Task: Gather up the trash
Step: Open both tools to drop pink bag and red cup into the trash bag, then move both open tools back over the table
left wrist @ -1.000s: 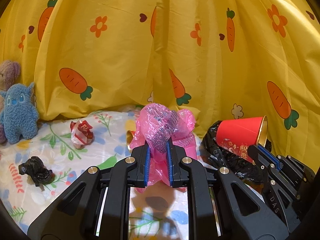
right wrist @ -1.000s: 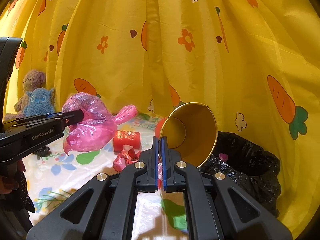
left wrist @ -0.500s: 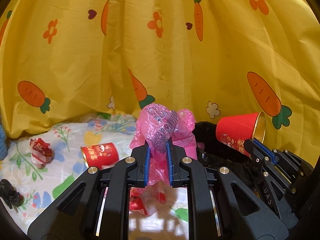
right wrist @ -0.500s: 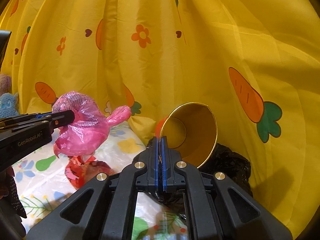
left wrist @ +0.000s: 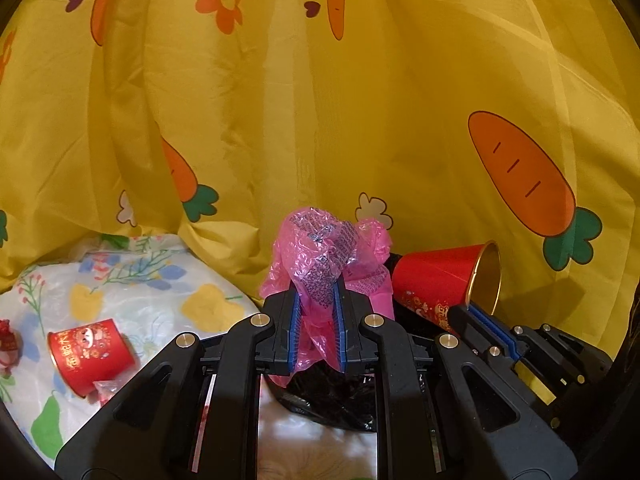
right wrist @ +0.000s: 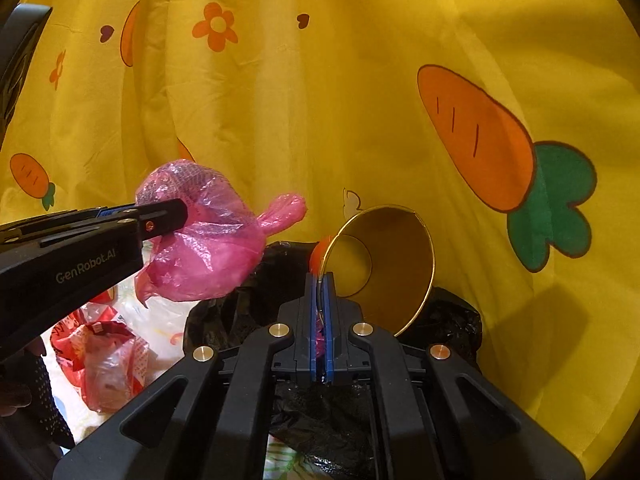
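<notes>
Trash fills both my grips: my left gripper is clamped narrow on a crumpled pink plastic bag, which bulges up past the blue pads at the centre of the left wrist view. My right gripper is pressed fully together on the rim of a red paper cup, whose gold inside faces the right wrist camera at centre frame. Both pieces hang over a black trash bag that lies open low in the middle of that view. A second red cup lies on its side on the floral sheet at lower left of the left view, a torn red wrapper at lower left of the right view. A yellow carrot-print curtain fills the background
</notes>
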A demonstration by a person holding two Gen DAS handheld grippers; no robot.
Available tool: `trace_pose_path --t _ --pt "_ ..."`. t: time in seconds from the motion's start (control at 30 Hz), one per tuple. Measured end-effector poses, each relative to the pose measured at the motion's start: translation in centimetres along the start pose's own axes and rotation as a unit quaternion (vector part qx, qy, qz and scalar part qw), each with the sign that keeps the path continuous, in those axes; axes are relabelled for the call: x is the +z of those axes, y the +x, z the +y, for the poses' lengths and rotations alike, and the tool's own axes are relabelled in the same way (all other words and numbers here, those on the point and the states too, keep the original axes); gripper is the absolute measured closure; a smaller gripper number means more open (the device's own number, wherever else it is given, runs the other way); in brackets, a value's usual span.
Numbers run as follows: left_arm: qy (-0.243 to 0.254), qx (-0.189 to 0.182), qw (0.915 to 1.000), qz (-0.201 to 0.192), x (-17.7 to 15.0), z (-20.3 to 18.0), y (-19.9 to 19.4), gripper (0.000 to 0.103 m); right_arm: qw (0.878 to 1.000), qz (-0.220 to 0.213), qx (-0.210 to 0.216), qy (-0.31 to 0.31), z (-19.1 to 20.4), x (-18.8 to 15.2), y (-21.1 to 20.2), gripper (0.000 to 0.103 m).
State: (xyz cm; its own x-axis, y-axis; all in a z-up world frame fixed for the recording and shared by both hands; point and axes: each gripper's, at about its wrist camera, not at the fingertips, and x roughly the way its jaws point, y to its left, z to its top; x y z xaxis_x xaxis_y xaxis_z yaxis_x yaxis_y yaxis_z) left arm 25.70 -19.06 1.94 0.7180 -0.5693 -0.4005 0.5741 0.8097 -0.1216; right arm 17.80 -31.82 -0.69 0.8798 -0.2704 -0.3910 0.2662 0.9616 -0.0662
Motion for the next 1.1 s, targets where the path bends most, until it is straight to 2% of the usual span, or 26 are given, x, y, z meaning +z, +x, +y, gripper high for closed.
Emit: trace_pose_path --t 0.17,0.5,0.57,0.6,0.63,0.67,0.7,0.8,1.0,1.1 --pt "0.009 -0.02 0.9997 0.009 0.1 -0.5 2.2 0.09 1.0 0.01 -0.003 0.015 -0.8 0.0 1.2 0.099" --pt "-0.019 -0.069 0.9968 0.036 -0.2 -1.0 6.0 0.088 0.999 0.015 -0.006 0.028 -1.5 0.1 2.6 0.099" --pt "-0.025 -0.08 0.9953 0.049 -0.4 -1.1 6.7 0.078 0.999 0.018 -0.006 0.03 -1.6 0.0 2.7 0.094" --pt "-0.027 -0.079 0.9952 0.051 -0.5 -1.1 6.9 0.06 0.999 0.019 -0.008 0.03 -1.6 0.0 2.8 0.089" --pt "-0.03 -0.08 0.9952 0.047 -0.7 -1.0 7.0 0.047 0.999 0.019 -0.008 0.031 -1.6 0.1 2.9 0.076" --pt "-0.037 -0.083 0.9949 0.044 -0.8 -0.8 6.9 0.043 0.999 0.018 -0.009 0.035 -1.7 0.1 2.9 0.068" --pt "-0.044 -0.084 0.9945 0.044 -0.8 -0.6 6.9 0.037 0.999 0.017 -0.008 0.037 -1.8 0.0 2.7 0.067" --pt "-0.067 -0.071 0.9943 0.042 -0.8 0.4 6.6 0.03 0.999 0.013 -0.012 0.031 -1.8 -0.1 2.3 0.066" --pt "-0.077 -0.011 0.9969 0.011 -0.4 1.8 3.3 0.016 0.999 0.003 -0.016 0.034 -1.8 -0.2 1.1 0.048" --pt "-0.085 0.017 0.9962 -0.002 -0.3 2.8 1.1 0.013 0.999 -0.008 -0.017 0.031 -1.4 0.0 0.0 0.033"
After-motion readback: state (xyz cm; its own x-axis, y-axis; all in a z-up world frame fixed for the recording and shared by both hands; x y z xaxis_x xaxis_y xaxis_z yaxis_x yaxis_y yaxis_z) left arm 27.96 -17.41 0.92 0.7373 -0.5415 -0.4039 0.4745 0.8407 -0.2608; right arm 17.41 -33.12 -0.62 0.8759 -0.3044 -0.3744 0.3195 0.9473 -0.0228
